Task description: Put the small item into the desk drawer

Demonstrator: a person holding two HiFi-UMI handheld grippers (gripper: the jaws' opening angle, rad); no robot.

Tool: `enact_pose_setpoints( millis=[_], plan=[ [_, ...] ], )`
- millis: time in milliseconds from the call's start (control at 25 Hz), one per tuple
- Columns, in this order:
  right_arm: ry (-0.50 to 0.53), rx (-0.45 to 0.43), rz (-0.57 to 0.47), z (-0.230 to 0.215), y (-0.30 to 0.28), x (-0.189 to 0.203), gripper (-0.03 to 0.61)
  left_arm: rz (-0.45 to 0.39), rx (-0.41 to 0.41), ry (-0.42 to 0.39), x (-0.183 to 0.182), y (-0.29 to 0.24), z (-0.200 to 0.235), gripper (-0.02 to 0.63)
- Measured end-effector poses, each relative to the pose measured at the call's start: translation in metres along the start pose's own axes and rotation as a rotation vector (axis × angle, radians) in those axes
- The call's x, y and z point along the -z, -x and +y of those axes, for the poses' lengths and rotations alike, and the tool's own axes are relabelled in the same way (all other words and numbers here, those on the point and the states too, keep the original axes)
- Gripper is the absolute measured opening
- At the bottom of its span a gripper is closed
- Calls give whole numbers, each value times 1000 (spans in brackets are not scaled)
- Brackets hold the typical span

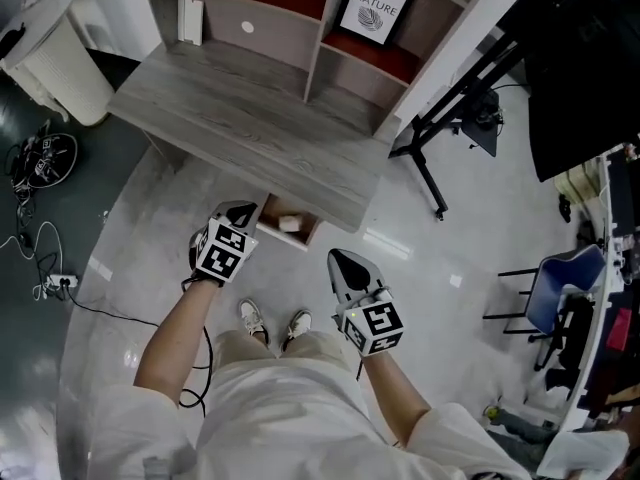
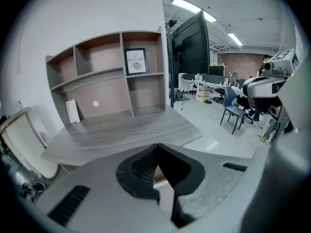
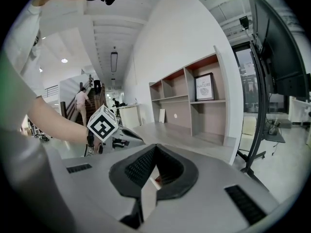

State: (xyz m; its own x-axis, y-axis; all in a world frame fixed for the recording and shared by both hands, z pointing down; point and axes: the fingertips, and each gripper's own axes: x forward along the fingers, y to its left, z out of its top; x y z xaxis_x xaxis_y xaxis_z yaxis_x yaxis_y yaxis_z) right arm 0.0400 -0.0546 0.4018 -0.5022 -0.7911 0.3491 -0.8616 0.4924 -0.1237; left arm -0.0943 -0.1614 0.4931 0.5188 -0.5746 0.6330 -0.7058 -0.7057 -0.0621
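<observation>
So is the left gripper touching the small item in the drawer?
Apart. Head view shows a clear gap between the left gripper and the small item lying in the open drawer.

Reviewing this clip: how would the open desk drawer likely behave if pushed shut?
The drawer looks like stiff board, so it would probably slide without flexing. The small white item seems to lie loose inside and may shift on a hard push.

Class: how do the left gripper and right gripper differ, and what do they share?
The left gripper shows beside the open drawer; the right gripper hangs farther back, over floor. The left gripper tilts down toward the desk; the right gripper points nearer level. Both are shut and empty.
</observation>
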Motion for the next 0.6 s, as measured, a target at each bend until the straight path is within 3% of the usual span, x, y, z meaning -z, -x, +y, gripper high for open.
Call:
enact_pose_setpoints(
  millis=[600],
  plan=[
    [16,-19,-105,-27,23,-68,-2,-352,-101,99,-119,114,22,6]
  ],
)
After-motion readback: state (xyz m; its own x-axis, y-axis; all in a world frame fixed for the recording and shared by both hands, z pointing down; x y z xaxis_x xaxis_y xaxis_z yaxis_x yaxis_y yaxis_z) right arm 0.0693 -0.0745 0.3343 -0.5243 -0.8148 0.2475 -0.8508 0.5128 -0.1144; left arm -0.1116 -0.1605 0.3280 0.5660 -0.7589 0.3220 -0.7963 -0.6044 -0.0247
